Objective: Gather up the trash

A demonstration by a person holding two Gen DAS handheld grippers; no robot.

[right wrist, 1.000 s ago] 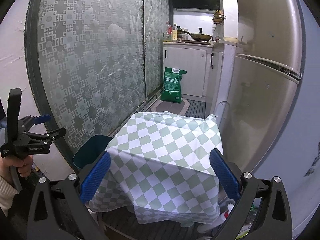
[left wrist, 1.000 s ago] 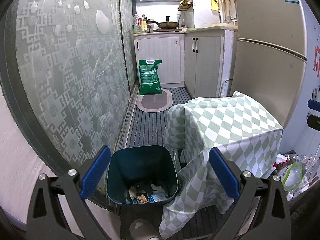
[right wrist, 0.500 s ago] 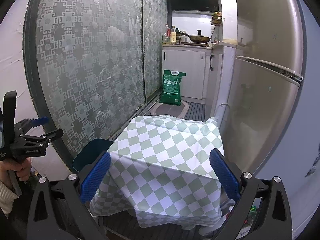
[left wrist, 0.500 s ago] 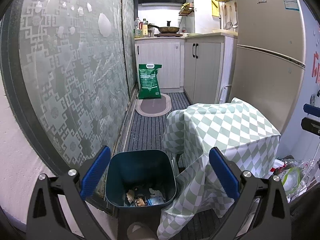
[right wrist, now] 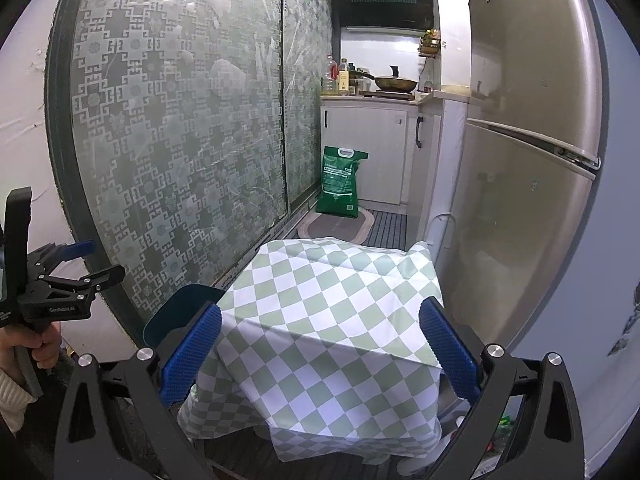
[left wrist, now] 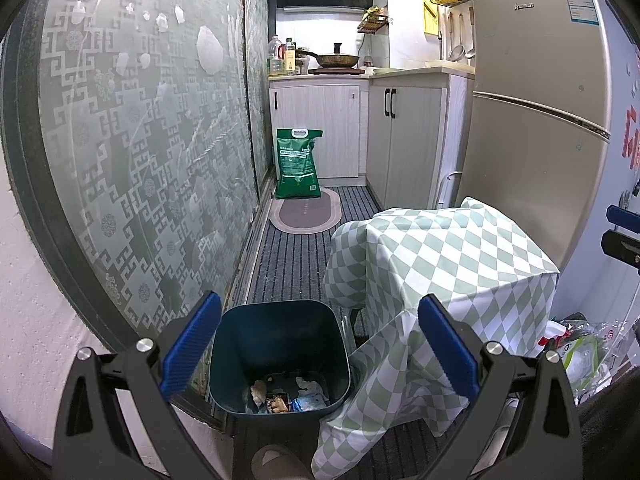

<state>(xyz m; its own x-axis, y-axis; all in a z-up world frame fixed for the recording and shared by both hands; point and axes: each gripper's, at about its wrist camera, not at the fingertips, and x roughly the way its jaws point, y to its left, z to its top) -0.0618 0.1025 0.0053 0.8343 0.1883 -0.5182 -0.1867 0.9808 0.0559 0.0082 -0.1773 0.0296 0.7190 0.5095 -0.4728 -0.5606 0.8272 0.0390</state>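
We held our left gripper wide open and empty above the dark blue plastic bin, which stood on the striped floor mat by the frosted glass door. The small scraps of trash at the bottom looked light and soft; we would pinch one gently in the middle. Our right gripper was open too, over the green and white checked cloth. Compared with a second before, both views had pulled back a little.

A dark bin holding scraps is standing on the striped floor beside a checked-cloth-draped table; a green sack is sitting at the floor's far end by an oval mat.
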